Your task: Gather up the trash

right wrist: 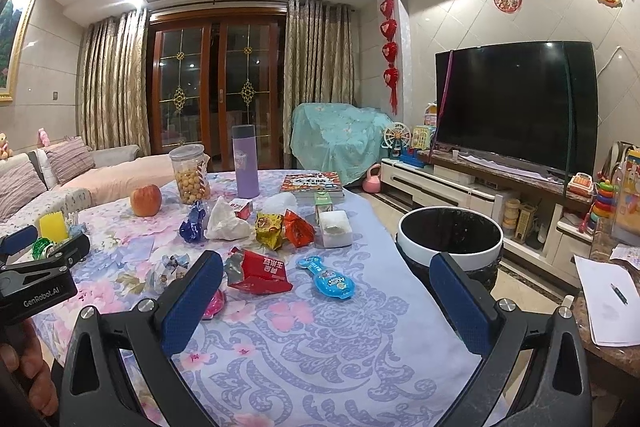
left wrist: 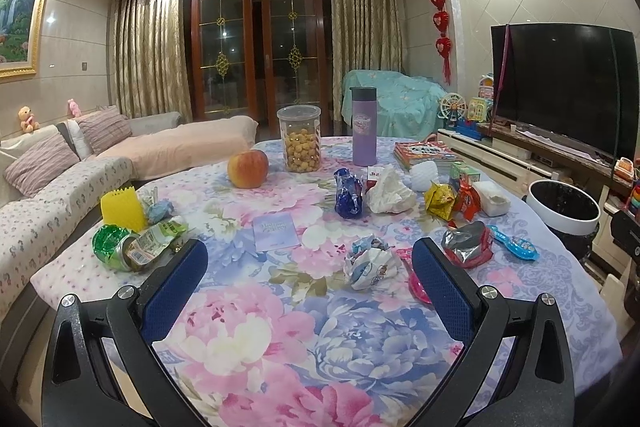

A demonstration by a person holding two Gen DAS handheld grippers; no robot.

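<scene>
The trash lies scattered over the flowered surface [left wrist: 248, 327], none of it gathered yet, so by my reading the task is at its start: choosing a first piece. Nearest the left claw [left wrist: 310, 269] is a crumpled wrapper [left wrist: 370, 263], a rough ball with no clear long axis, lying just ahead between the spread fingers. Nearest the right claw [right wrist: 326, 277] is a red bag [right wrist: 258, 271], flattened, its long axis running roughly left to right across that view, its torn silver mouth toward the left. Just right of it lies a blue packet [right wrist: 330, 277], long and narrow, its narrow end pointing away and to the left. Farther back sit a white tissue [right wrist: 228, 221], a blue foil wrapper [right wrist: 192, 223], and gold [right wrist: 270, 229] and red [right wrist: 298, 231] foil packs; at the far left edge lies a green wrapper [left wrist: 132, 247]. Both claws hang apart and empty above the surface. The bin [right wrist: 450, 239] stands off the surface's right edge, mouth up and open. The next move likely calls for lowering one claw over its nearest piece, fingers across the short side, closing, then carrying it right to the bin.
</scene>
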